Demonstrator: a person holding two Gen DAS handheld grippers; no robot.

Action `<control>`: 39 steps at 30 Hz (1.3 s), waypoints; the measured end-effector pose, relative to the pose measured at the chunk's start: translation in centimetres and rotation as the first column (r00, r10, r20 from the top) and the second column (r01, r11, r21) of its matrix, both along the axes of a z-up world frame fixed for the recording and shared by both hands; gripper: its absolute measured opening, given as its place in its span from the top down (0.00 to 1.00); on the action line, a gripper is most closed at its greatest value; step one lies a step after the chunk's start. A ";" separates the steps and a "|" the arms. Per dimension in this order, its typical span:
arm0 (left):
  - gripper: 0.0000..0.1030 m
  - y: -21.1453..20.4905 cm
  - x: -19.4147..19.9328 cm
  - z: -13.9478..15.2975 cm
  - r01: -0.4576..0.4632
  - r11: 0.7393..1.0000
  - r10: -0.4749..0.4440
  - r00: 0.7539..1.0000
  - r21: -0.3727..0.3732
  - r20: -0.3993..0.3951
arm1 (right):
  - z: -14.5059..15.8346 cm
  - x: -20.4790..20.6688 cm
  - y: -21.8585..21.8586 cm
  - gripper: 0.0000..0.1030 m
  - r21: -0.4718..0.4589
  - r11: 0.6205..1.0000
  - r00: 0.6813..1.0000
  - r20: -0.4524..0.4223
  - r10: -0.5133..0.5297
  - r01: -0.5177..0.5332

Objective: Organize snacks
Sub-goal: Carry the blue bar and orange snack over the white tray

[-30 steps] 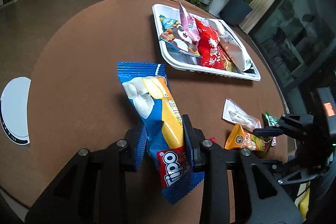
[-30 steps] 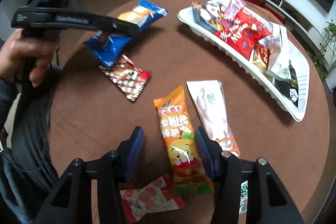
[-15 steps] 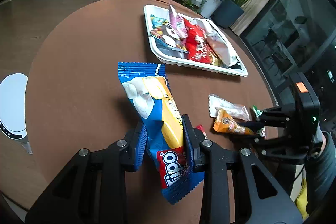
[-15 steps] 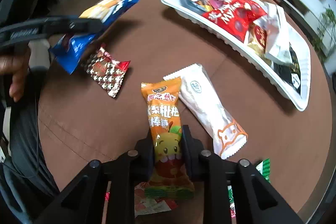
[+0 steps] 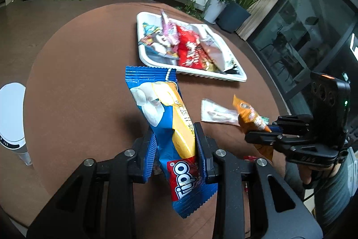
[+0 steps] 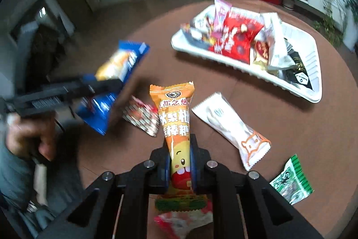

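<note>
Left gripper point(image 5: 175, 149) jaws clamp the blue Tipo packet point(image 5: 170, 127) above the table point(image 5: 78, 82), white tray point(image 5: 143, 53) beyond

Right gripper point(image 6: 179, 162): open around the orange snack packet point(image 6: 175, 124) a second ago, it now clamps the packet's lower part.
Orange snack packet: flat on the round table point(image 5: 85, 73) before, it is now lifted clear, its top end raised and tilted.
Left gripper point(image 5: 175, 149): it has risen and swung nearer the white tray point(image 5: 143, 55), carrying the blue Tipo packet point(image 5: 165, 122).
White snack packet point(image 6: 230, 127): no longer touching the orange one.
</note>
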State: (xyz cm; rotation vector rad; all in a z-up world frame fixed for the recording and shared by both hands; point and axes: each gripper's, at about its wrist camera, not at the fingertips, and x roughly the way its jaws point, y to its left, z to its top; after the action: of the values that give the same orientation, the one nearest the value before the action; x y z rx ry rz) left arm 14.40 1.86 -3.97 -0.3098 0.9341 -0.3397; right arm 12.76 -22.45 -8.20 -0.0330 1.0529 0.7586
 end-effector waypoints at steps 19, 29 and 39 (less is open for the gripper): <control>0.71 -1.1 0.1 2.6 0.027 0.999 -0.026 0.999 -0.032 0.035 | 1.1 0.5 -8.8 0.86 0.332 0.904 0.963 -0.100 -0.250 0.269; 0.71 -1.2 4.5 6.5 0.043 0.999 -0.044 0.995 0.017 0.094 | 4.3 4.0 -14.3 0.86 0.347 0.848 0.912 -0.061 -0.407 0.401; 0.71 -3.9 12.6 8.7 0.094 0.985 -0.108 0.990 0.144 0.092 | 7.7 12.3 -13.1 0.86 0.319 0.840 0.886 0.001 -0.463 0.439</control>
State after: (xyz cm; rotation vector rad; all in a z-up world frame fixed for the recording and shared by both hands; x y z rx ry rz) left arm 26.96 -2.07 4.77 -0.1167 0.8727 -0.3782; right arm 25.08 -35.53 -0.46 0.4436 0.8098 0.4761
